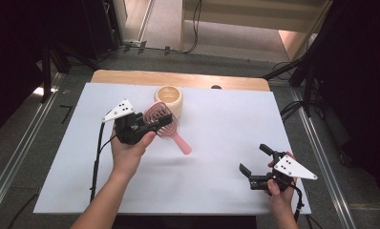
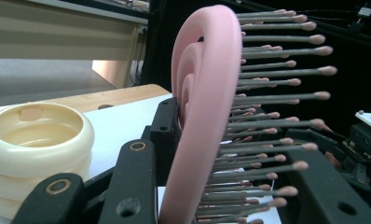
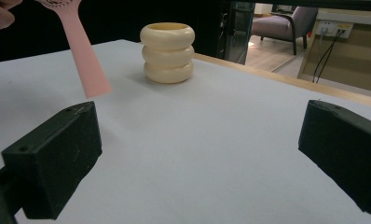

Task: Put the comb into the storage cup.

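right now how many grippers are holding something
1: the left gripper is clamped on the pink hairbrush head beside the cream holder. The right gripper sits open and empty near the table's right edge.

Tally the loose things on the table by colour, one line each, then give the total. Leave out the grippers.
Pink: 1, the hairbrush, its head held between the jaws of the left gripper
Cream: 1, the ribbed cup, standing on the white table
Total: 2
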`<state>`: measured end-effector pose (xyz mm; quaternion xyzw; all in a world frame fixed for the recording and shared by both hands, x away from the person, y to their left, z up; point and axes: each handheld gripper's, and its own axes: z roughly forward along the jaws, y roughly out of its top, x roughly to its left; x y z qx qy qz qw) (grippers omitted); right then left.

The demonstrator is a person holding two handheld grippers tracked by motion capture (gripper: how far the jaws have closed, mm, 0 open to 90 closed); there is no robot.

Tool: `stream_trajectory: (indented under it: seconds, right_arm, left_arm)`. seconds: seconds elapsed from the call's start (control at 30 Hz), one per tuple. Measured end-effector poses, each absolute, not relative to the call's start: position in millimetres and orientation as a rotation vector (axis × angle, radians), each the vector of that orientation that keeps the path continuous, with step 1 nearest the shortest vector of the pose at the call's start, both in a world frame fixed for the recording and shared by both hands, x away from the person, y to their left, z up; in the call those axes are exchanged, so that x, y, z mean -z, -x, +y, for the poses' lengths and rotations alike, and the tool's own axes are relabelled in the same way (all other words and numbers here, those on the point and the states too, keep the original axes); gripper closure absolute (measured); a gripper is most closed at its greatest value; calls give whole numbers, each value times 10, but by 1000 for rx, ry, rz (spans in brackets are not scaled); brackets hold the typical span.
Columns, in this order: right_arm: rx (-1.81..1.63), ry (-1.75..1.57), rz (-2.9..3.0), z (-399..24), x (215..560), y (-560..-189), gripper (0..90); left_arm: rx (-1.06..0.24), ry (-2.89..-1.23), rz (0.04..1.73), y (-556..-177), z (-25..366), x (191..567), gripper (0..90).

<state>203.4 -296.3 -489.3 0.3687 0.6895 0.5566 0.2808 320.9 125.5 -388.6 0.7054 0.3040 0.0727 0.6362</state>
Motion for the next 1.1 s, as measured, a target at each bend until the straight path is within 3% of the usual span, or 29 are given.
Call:
stream_trajectory:
  seconds: [1.1]
  right_arm:
    - [-1454, -1028, 1848, -3244, 5031, -1954, 0]
  left_arm:
    - [-197, -1589, 694, -3509, 1247, 3650, 633]
